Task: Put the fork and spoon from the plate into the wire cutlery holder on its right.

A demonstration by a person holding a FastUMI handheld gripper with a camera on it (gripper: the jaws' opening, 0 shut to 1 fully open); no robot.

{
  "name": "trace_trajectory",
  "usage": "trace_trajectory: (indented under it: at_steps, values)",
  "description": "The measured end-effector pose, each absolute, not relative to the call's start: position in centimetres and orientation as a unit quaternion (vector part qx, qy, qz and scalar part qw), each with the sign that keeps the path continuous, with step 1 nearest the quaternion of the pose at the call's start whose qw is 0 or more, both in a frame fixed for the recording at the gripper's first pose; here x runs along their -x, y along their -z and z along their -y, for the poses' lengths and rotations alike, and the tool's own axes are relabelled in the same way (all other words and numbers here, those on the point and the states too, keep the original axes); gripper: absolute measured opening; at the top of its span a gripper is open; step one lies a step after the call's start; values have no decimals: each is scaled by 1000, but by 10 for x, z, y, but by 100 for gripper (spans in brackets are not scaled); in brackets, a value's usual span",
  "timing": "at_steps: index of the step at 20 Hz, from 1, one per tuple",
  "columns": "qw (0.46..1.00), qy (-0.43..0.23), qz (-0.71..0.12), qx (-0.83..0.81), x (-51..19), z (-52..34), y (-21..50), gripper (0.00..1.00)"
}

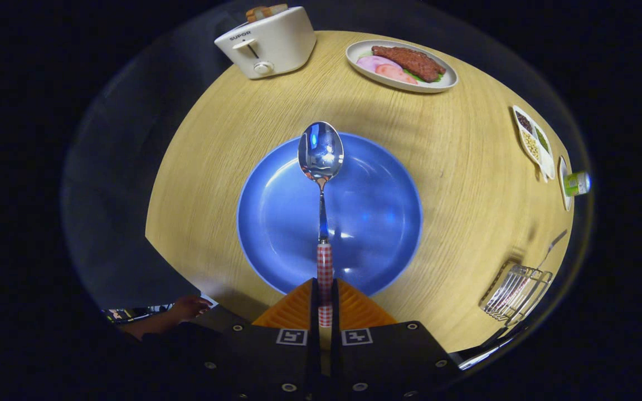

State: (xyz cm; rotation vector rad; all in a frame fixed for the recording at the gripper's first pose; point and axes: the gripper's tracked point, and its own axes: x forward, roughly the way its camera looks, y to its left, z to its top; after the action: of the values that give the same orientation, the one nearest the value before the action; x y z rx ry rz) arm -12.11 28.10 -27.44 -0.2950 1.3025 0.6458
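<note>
I have the tongs [325, 303] clamped on the red-and-white checked handle of the shiny metal spoon [321, 167], whose long axis runs straight ahead of them, bowl outermost, over the round blue plate [377, 223] on the pale wooden tabletop [455, 139]. The wire cutlery holder [513, 292] lies off to the right of the tongs, near the tabletop's edge, with what looks like the fork [552, 248] already poking out of it. As I judge it, the coming move is a swing rightward, then tipping the spoon to drop it in.
</note>
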Motion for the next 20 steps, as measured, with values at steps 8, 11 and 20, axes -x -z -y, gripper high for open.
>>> trace_trajectory:
  at_steps: [8, 11, 20]
  values:
    - [756, -210, -610, 111, 103, -131, 240, 8]
    - [758, -176, -618, 109, 101, -72, 234, 8]
    - [704, -154, -678, 143, 116, 20, 240, 8]
